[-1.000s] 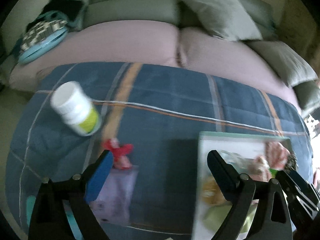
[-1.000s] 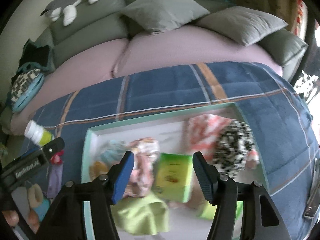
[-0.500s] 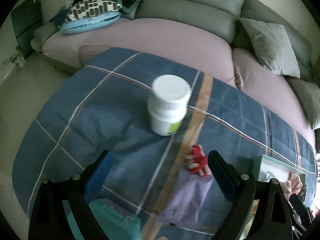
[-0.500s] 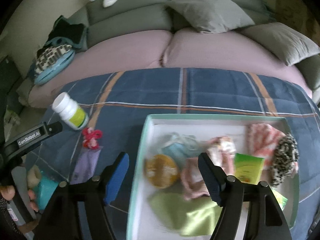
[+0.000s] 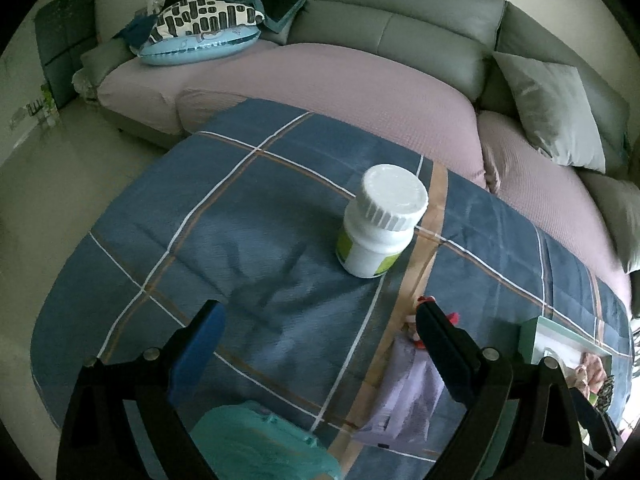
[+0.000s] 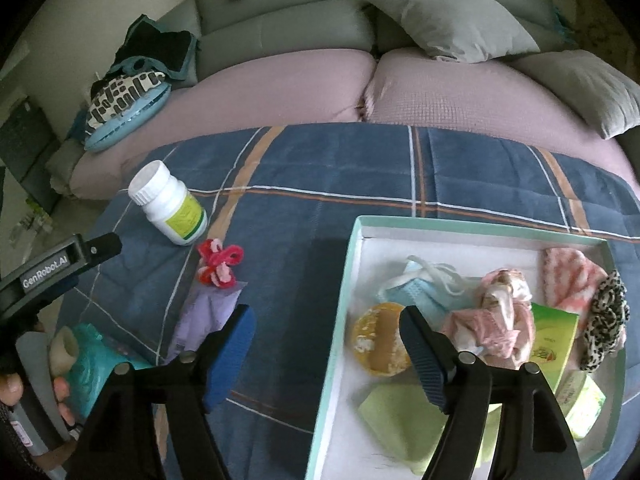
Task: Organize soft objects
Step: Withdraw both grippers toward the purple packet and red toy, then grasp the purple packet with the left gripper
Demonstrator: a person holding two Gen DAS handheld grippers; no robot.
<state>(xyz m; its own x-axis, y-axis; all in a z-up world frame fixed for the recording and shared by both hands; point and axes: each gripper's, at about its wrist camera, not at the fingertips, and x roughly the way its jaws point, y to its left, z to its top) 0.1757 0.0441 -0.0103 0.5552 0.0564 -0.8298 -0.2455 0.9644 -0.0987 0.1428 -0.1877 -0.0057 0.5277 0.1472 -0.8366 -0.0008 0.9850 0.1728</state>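
Both grippers spread wide, nothing held: left gripper (image 5: pixel 318 338), right gripper (image 6: pixel 326 334). Teal soft item (image 5: pixel 260 440) just under left, red bow (image 6: pixel 219 264) and lilac pouch (image 6: pixel 206 316) beside tray (image 6: pixel 352 248). Drop low, pinch mid-fabric (skip pill bottle (image 5: pixel 378 220), rigid).

A white bottle (image 5: pixel 380 222) is standing at twelve o'clock ahead of the left gripper (image 5: pixel 318 334), with bare blanket (image 5: pixel 224 240) lying open between. At three o'clock, a red bow (image 6: pixel 219 264) and purple pouch (image 6: pixel 206 316) are crowding the lane toward the tray (image 6: pixel 344 292).
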